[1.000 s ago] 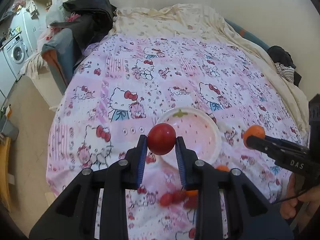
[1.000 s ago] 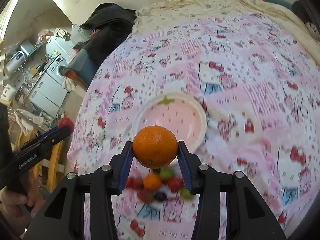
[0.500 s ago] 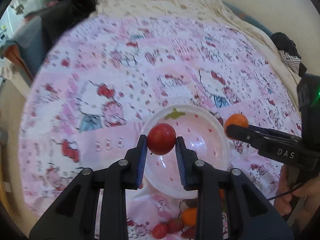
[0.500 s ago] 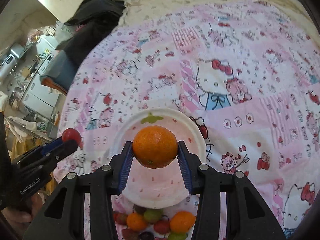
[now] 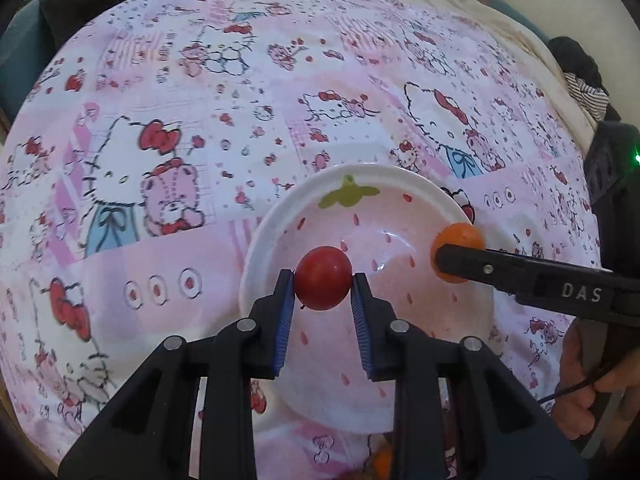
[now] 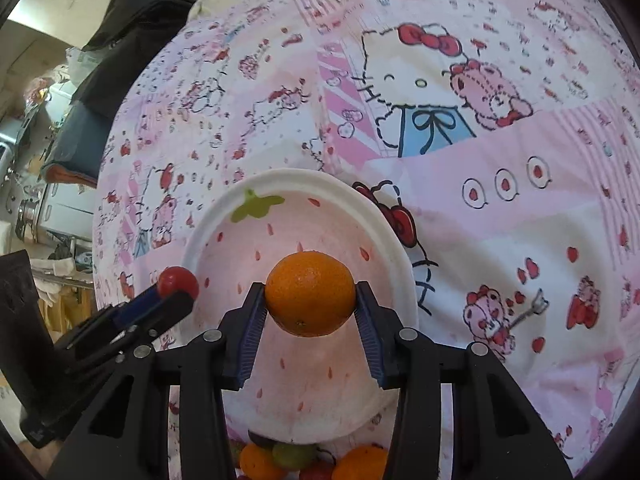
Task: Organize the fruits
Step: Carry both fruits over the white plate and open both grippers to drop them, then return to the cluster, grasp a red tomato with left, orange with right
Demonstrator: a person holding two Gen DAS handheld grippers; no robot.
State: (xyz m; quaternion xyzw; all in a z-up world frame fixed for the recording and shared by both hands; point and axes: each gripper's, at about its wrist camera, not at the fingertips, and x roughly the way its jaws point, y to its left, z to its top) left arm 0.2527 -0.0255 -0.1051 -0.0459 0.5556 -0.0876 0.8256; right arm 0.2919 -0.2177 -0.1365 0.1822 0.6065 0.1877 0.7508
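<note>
A pink strawberry-patterned bowl with a white rim sits on the bed. My left gripper is shut on a red tomato and holds it over the bowl's left half. My right gripper is shut on an orange over the bowl's middle. The orange shows at the bowl's right rim in the left wrist view; the tomato shows at the left rim in the right wrist view. Several loose fruits lie just below the bowl's near edge.
The bed is covered by a pink Hello Kitty sheet. Dark clothes are piled at the far left edge, and a striped garment lies at the far right. The bed's left edge drops to a room with appliances.
Both grippers have moved forward and down toward the bowl, which now looks larger and sits under both held fruits. The loose fruits have slid to the bottom edge of view.
</note>
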